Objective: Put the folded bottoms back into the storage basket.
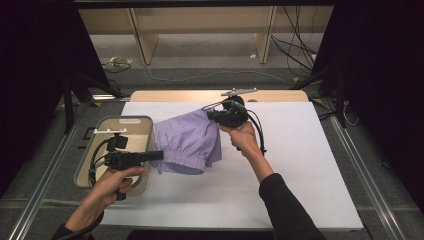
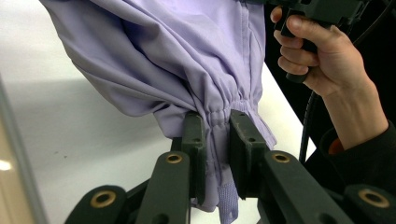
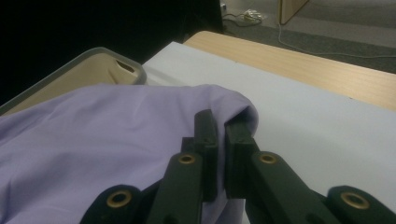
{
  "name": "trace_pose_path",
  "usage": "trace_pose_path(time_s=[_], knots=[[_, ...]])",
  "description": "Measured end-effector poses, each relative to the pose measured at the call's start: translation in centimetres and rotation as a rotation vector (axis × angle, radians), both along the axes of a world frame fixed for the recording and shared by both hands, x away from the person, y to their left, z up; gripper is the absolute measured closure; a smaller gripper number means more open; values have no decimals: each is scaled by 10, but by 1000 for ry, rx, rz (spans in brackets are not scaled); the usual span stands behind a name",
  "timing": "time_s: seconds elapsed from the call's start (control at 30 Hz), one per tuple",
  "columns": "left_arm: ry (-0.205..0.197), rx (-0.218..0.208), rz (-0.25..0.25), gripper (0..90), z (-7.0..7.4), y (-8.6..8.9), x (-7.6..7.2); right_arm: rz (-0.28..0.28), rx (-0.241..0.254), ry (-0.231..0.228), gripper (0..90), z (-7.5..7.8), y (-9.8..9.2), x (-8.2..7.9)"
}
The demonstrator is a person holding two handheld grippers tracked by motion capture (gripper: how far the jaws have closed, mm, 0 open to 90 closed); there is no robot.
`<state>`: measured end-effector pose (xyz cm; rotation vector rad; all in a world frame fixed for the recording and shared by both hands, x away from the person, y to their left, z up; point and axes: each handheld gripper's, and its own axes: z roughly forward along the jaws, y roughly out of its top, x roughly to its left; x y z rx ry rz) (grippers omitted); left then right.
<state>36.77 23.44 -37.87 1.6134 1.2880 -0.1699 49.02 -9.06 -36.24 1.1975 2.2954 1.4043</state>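
High view: two grippers, left gripper (image 1: 156, 155) and right gripper (image 1: 209, 115), each clamp one lilac garment (image 1: 187, 141) beside one tray (image 1: 85, 165).

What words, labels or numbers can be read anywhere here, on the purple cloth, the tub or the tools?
None: no readable text in these pictures.
The purple cloth is plain, with no print or tag showing.
The beige tub bears no label.
The left tool and right tool show only brass rivets, no markings.
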Motion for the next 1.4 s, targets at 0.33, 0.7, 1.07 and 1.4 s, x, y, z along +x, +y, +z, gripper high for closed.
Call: trace_pose_path(time_s=[0.33, 0.7, 1.07, 1.4], knots=[[-4, -19, 40, 772, 4, 23, -5, 32, -1, -11, 867, 4, 26, 6], [-8, -37, 89, 772, 5, 54, -10, 56, -1, -1, 866, 5, 57, 15], [1, -44, 115, 771, 2, 75, -16, 80, -20, 0, 866, 7, 85, 17], [-2, -40, 129, 770, 3, 88, -17, 89, -41, -7, 866, 11, 101, 19]])
